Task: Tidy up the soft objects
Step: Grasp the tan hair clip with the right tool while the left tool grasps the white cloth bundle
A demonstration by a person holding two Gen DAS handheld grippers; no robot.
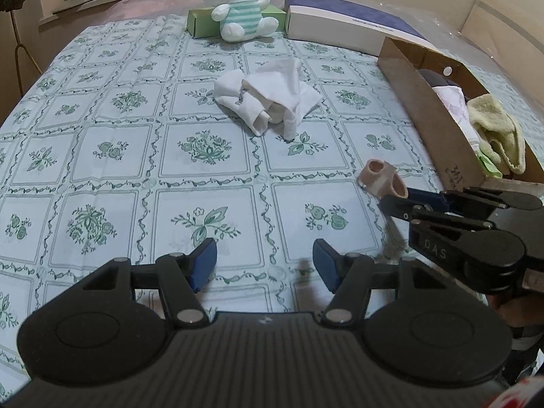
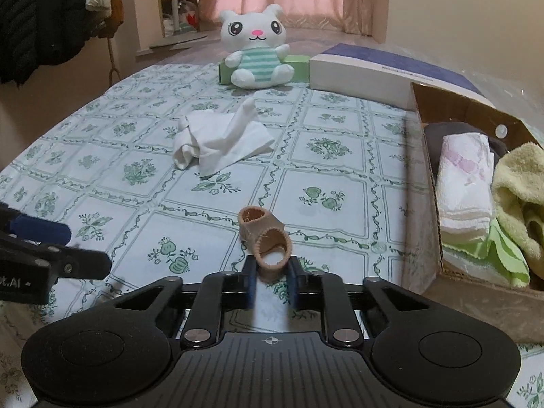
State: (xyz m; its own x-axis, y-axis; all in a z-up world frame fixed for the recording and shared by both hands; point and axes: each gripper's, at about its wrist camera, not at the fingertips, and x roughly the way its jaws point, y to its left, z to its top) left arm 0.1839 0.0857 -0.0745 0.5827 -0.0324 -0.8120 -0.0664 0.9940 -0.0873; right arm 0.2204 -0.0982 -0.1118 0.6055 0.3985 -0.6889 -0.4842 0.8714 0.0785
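Note:
A small tan elastic sleeve with two ring openings [image 2: 264, 238] lies on the floral cloth; it also shows in the left wrist view [image 1: 382, 178]. My right gripper [image 2: 272, 280] has its fingers on either side of the sleeve's near ring, narrowly apart, touching or nearly touching it. In the left wrist view the right gripper [image 1: 399, 200] reaches in from the right. My left gripper [image 1: 265, 265] is open and empty over the cloth. A crumpled white cloth [image 1: 268, 98] [image 2: 221, 139] lies mid-table. A cardboard box [image 2: 425, 183] [image 1: 421, 102] on the right holds folded cloths and a yellow-green towel [image 2: 520, 197].
A white plush bunny [image 1: 238, 3] [image 2: 260, 54] sits at the far edge against a green box [image 1: 200, 22]. A white and blue box [image 1: 343, 22] lies beside it. Dark coats [image 2: 51, 17] hang at the left.

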